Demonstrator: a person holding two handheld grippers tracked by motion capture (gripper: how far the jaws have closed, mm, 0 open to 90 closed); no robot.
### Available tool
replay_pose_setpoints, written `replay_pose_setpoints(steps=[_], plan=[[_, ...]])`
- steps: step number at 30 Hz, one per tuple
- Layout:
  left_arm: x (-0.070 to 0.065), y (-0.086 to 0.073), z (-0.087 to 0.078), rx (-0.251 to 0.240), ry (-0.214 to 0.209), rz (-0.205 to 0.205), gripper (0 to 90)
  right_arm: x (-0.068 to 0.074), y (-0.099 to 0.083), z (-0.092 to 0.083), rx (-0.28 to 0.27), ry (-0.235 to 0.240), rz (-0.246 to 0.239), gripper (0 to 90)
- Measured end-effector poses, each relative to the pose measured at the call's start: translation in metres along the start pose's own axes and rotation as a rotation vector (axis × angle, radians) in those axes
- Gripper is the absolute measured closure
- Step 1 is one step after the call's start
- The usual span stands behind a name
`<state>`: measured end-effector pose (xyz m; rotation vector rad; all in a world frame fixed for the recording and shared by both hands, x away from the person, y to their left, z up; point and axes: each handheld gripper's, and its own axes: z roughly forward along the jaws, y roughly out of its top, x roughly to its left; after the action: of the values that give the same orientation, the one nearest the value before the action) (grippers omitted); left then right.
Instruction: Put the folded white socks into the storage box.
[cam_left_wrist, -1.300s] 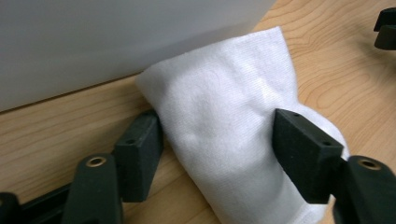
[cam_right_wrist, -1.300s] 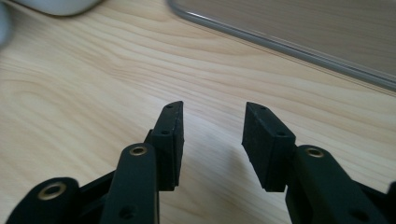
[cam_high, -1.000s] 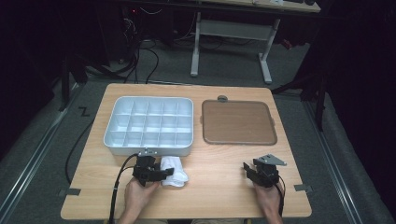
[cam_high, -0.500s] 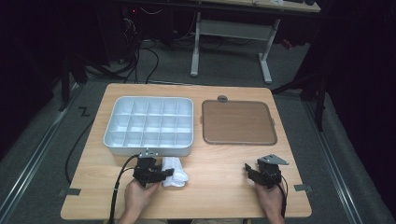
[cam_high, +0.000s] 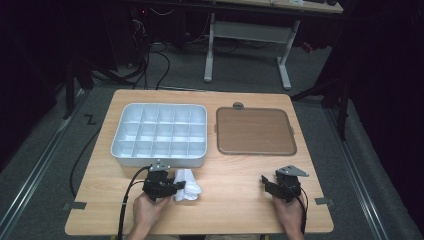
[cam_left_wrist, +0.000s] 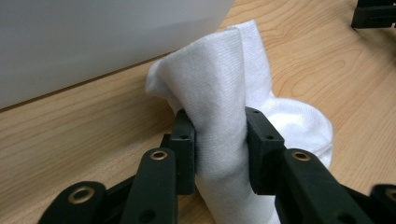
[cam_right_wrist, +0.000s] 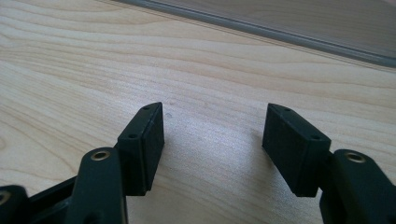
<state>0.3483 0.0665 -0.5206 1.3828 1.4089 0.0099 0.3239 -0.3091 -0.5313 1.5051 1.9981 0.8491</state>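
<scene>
Bare table (cam_high: 235, 200) lies open between both grippers. Compartment tray (cam_high: 159, 134) and brown mat (cam_high: 255, 131) block the far half.

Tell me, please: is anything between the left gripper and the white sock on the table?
No, nothing visible is. The left gripper has just been closing its jaws, and its pads already press the white sock from both sides. The sock lies on the wooden table beside the white compartment tray.

Black two-jaw grippers (cam_high: 176, 186) (cam_high: 264, 181), brass-ringed pivots, trailing black cables, grey three-cornered plates.
</scene>
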Motion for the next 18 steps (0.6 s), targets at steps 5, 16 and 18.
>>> replay_pose_setpoints(steps=[5, 16, 18], plan=[[-0.001, 0.001, -0.002, 0.006, -0.014, 0.001, 69.5, 0.000, 0.000, 0.000, 0.000, 0.001, -0.002, 38.8], [-0.008, 0.007, -0.010, 0.021, -0.031, 0.028, 70.5, 0.000, 0.000, 0.000, 0.001, 0.004, -0.004, 37.9], [-0.010, 0.008, -0.011, 0.022, -0.037, 0.030, 70.6, 0.000, 0.000, 0.000, 0.001, 0.004, -0.005, 37.8]])
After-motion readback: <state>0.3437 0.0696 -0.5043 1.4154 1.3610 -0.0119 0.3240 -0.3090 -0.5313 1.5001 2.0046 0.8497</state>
